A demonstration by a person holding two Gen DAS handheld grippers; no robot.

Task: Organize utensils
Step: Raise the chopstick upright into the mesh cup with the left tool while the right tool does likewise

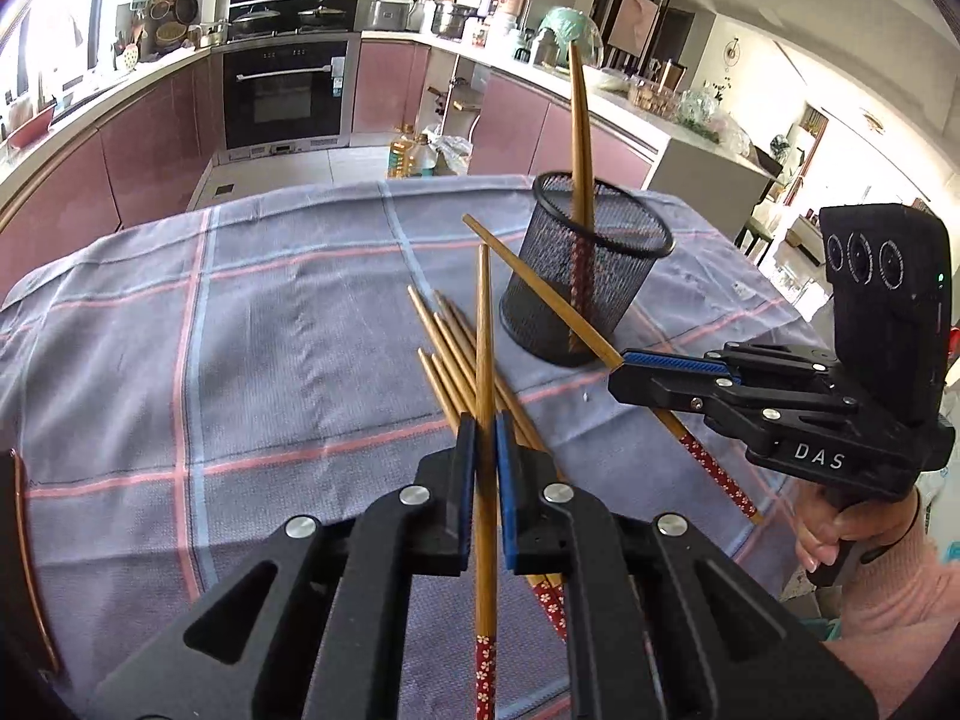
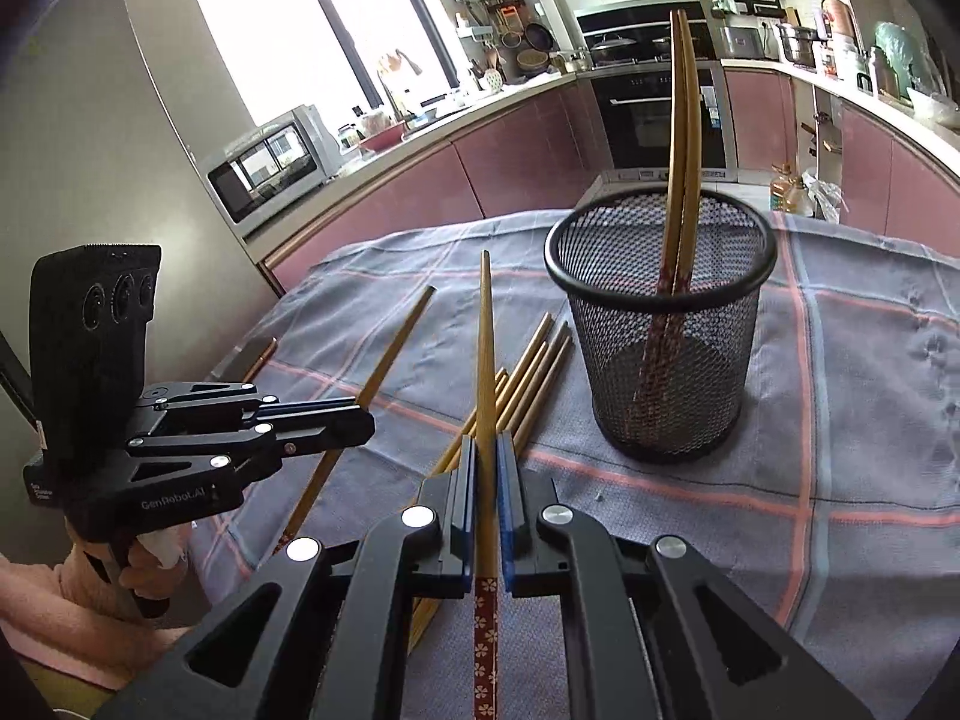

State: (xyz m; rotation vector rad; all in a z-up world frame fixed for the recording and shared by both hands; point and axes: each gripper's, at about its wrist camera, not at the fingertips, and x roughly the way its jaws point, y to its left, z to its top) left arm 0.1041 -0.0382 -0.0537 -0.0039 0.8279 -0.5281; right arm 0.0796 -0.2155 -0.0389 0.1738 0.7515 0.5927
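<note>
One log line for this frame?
left gripper: shut on chopstick | right gripper: shut on chopstick | holder: two in | cloth: loose pile

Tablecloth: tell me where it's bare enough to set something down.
The tablecloth is bare left of the loose chopsticks, and again right of the mesh holder toward the table edge. Crowded: the strip between chopsticks and holder, where both grippers hold chopsticks.

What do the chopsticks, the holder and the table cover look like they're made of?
Chopsticks: probably wood or bamboo, smooth tan shafts, with red flower-patterned handle ends, likely painted or wrapped.
Holder: black wire mesh, see-through, with a solid rolled rim; looks like coated metal.
Cover: woven cloth, grey-blue with pink and pale-blue check lines; visible weave and creases.
</note>
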